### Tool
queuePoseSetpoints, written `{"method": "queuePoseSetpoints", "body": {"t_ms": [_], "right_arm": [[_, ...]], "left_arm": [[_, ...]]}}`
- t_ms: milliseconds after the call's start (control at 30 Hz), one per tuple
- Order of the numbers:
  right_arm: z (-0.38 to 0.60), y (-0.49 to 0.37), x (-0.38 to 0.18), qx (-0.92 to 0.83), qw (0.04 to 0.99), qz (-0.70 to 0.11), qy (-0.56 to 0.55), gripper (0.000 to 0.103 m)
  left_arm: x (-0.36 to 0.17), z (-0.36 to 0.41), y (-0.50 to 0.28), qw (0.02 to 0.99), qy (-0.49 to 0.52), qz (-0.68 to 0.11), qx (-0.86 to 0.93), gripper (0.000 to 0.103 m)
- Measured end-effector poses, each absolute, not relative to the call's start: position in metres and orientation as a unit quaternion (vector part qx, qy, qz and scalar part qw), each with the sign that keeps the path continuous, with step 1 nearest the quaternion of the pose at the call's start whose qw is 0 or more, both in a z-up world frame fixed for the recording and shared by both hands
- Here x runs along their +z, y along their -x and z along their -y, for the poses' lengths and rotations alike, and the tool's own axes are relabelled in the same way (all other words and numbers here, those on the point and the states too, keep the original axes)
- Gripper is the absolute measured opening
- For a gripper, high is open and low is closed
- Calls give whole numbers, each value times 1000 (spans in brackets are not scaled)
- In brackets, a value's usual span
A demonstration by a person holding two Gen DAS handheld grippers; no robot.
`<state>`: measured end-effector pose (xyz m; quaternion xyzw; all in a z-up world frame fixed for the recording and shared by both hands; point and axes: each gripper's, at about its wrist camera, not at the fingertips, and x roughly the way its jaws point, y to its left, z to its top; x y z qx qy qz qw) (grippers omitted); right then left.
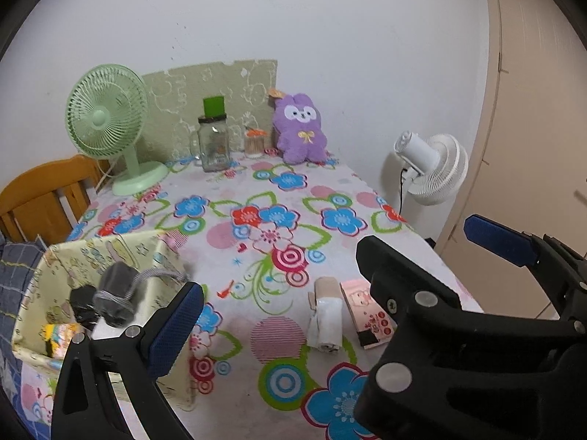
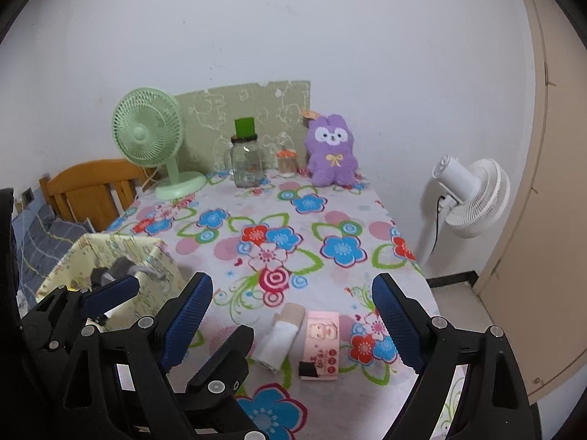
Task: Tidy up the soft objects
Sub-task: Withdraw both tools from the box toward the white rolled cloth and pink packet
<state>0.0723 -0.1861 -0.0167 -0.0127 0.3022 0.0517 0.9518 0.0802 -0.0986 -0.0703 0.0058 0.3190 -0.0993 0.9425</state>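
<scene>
A rolled beige and white cloth (image 1: 326, 315) (image 2: 280, 337) lies on the flowered tablecloth beside a pink packet (image 1: 367, 315) (image 2: 321, 344). Both sit just ahead of my right gripper (image 2: 291, 282), which is open and holds nothing. My left gripper (image 1: 290, 304) is open too, its left finger by the pale yellow fabric basket (image 1: 146, 245) (image 2: 121, 242). Dark rolled socks (image 1: 113, 293) lie in that basket. The right gripper's fingers (image 1: 499, 238) cover the left gripper's own right finger. A purple plush bunny (image 1: 301, 128) (image 2: 332, 156) sits against the far wall.
At the table's back stand a green desk fan (image 1: 106, 117), a glass jar with a green lid (image 1: 214, 139) and a small toothpick jar (image 1: 255, 143). A white floor fan (image 2: 473, 194) stands off the right table edge. A wooden chair back (image 2: 91, 190) is at the left.
</scene>
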Motion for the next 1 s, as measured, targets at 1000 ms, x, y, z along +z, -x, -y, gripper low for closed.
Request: {"method": "queuePoseSetpoints", "body": {"t_ms": [1000], "right_arm": [[223, -127, -111, 11, 910, -412, -44, 82]], "left_arm": [[-149, 123, -131, 905, -51, -409, -107, 103]]}}
